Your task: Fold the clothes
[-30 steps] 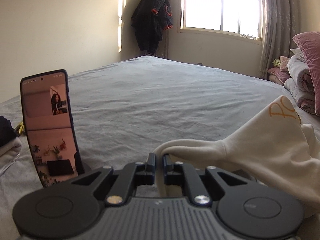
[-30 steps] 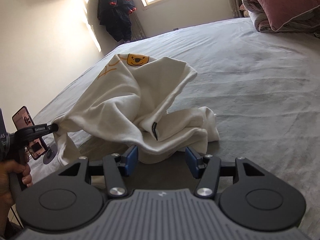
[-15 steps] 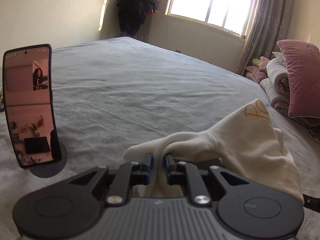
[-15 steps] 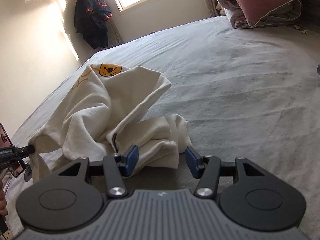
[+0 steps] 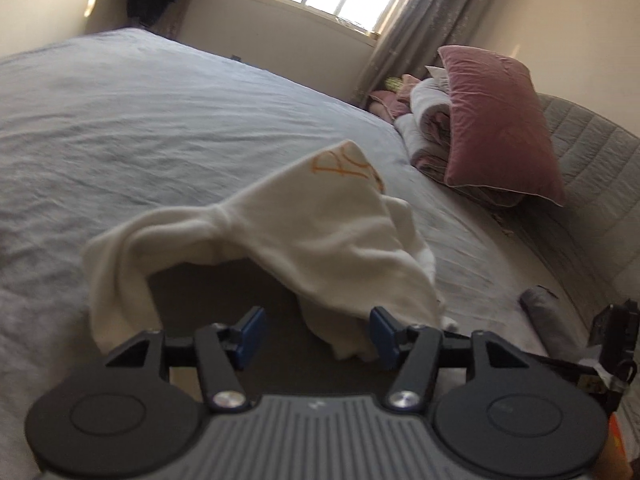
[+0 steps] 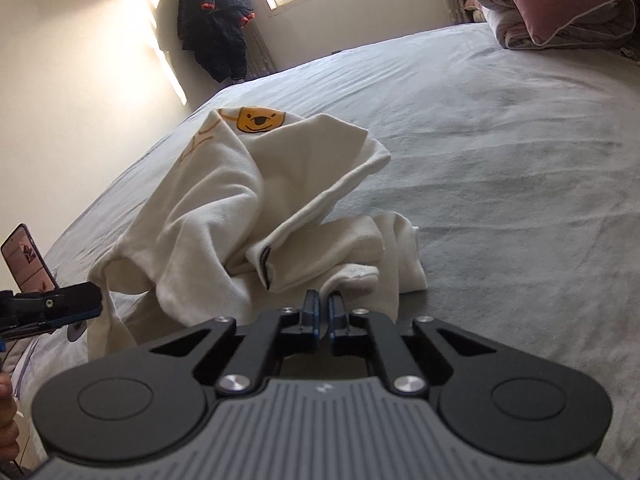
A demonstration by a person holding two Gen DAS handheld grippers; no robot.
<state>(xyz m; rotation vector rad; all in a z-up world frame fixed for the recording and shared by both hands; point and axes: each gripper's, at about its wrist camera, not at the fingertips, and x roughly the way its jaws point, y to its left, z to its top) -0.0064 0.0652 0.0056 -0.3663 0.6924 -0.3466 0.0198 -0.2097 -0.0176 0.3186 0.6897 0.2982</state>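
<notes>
A cream sweatshirt (image 6: 240,208) with a yellow bear face and orange lettering lies crumpled on the grey bed (image 6: 520,160). It also shows in the left wrist view (image 5: 304,220). My left gripper (image 5: 314,334) is open, its blue pads apart just in front of the garment's near edge, with nothing between them. It shows from the side in the right wrist view (image 6: 76,304) at the garment's left edge. My right gripper (image 6: 323,308) is shut on a fold of the sweatshirt's near edge.
A phone on a stand (image 6: 26,256) sits at the bed's left edge. A pink pillow (image 5: 496,120) on rolled bedding lies by the padded headboard (image 5: 592,168). A dark jacket (image 6: 216,28) hangs in the far corner near the window.
My left gripper has opened and let go of the sweatshirt, and has swung right. My right gripper has closed on the sweatshirt's near edge.
</notes>
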